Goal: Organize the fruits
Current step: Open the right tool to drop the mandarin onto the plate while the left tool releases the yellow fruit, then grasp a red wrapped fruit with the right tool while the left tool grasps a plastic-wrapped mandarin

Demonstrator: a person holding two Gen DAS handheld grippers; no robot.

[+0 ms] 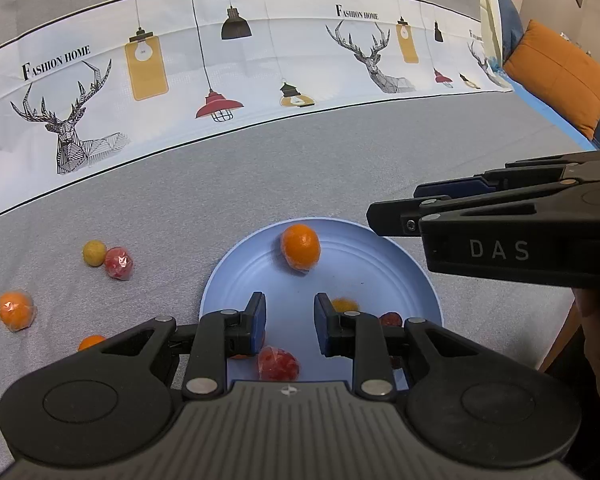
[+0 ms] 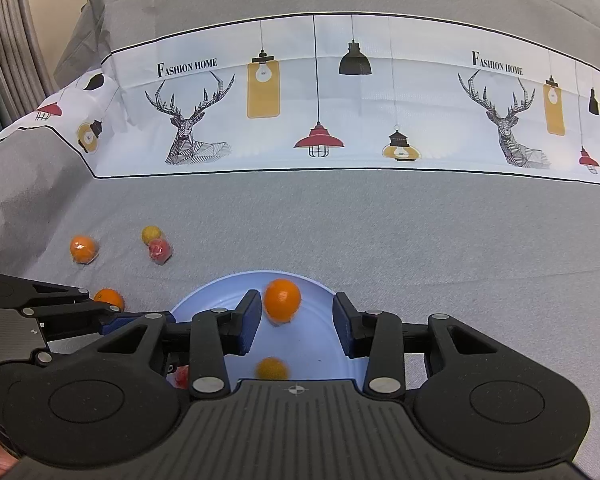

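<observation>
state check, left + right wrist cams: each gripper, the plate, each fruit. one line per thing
left gripper: open, empty, over the plate
right gripper: open, empty, over the plate
blue plate: upright on the cloth, partly filled
orange: loose on the plate
yellow fruit: on the plate, blurred
wrapped red fruit: on the plate
wrapped orange: on the cloth
yellow ball and red wrapped fruit: on the cloth, touching

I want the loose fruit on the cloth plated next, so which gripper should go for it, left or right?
Left, probably. The wrapped orange, yellow fruit and wrapped red fruit all lie left of the blue plate, on the left gripper's side. It is open and empty. The right gripper sits over the plate, farther away.
</observation>
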